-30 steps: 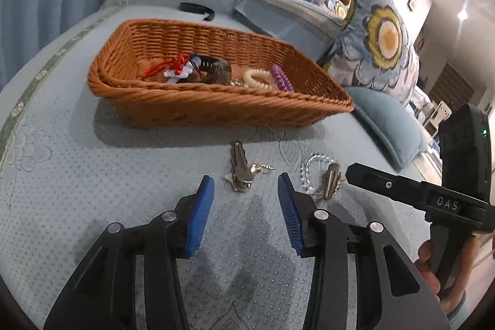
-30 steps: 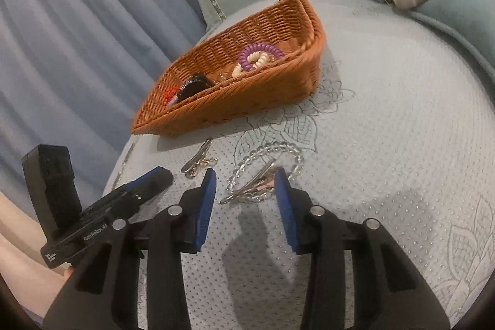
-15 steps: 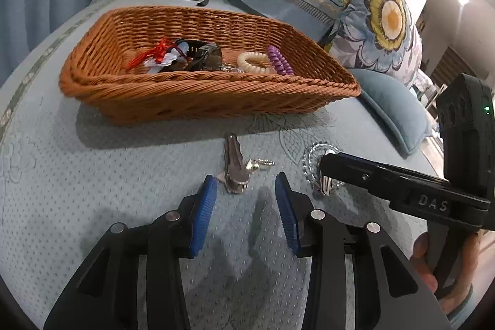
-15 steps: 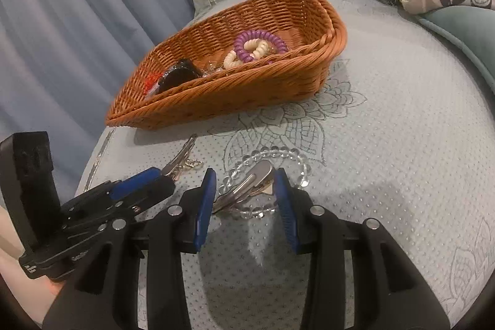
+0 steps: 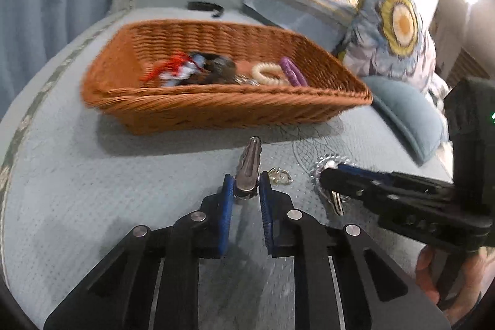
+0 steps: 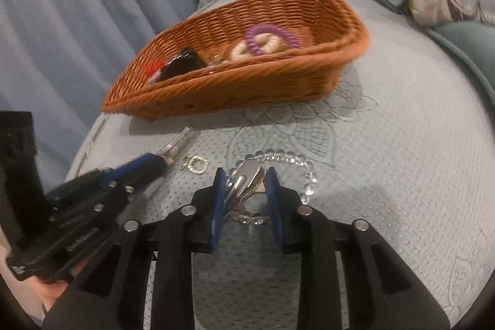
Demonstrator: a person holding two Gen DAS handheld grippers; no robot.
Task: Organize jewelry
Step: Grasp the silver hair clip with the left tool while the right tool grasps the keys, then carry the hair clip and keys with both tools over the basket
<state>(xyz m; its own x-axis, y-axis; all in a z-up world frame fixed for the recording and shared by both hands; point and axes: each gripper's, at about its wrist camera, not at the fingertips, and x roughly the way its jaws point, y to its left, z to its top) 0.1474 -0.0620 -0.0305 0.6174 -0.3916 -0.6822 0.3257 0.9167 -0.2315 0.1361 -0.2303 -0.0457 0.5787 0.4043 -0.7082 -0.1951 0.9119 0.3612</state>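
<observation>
Left wrist: basket (image 5: 222,107) with 2 coil hair ties (image 5: 278,75).

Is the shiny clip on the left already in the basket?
Not yet. The silver hair clip lies on the bedspread in front of the wicker basket, pinched between the left gripper fingers.

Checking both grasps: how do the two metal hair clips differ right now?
The left clip lies on bare bedspread; the right clip rests on a clear bead bracelet. Left clip points towards the basket; right clip lies askew. Both silver, each between closing gripper pads.
</observation>
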